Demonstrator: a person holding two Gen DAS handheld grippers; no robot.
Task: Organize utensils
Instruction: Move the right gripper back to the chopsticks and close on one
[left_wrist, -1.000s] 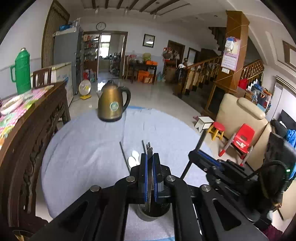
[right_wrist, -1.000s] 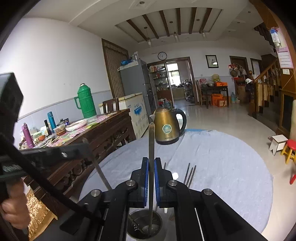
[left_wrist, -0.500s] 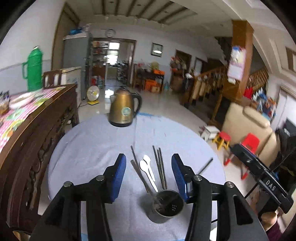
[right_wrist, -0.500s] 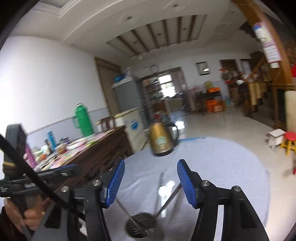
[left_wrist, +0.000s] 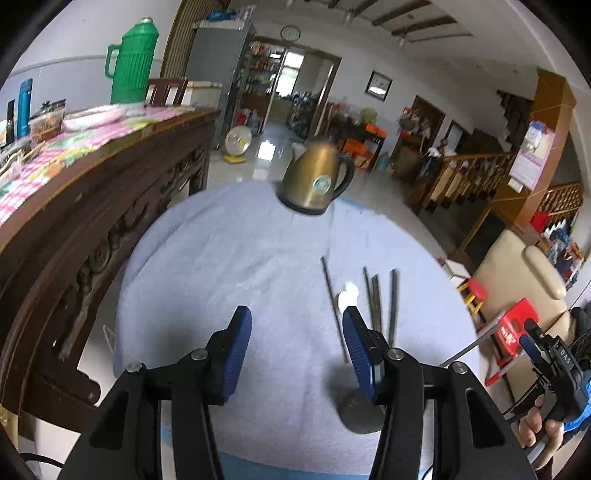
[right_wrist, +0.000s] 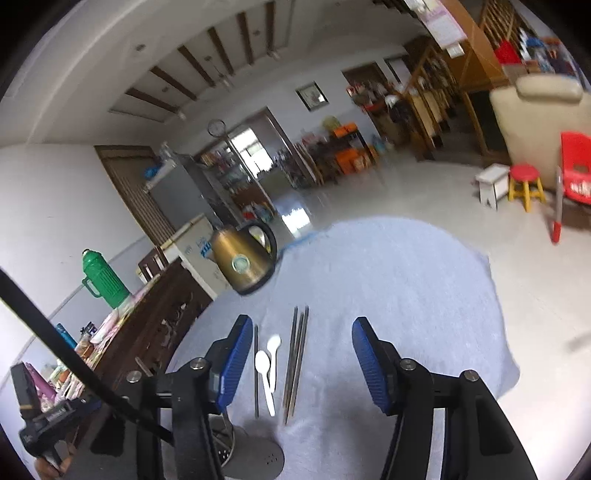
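With both the left gripper (left_wrist: 297, 354) and the right gripper (right_wrist: 297, 363) released and empty, the next pick wants care: the chopsticks (right_wrist: 295, 360) and white spoons (right_wrist: 267, 373) lie between the right fingers, the metal holder (right_wrist: 236, 452) just beneath the left-hand finger.

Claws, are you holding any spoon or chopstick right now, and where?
No. Both the left claw and the right claw are open and empty.

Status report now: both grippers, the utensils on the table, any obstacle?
Left gripper open, empty. Right gripper open, empty. Chopsticks and white spoons flat on blue cloth. Nothing blocking them.
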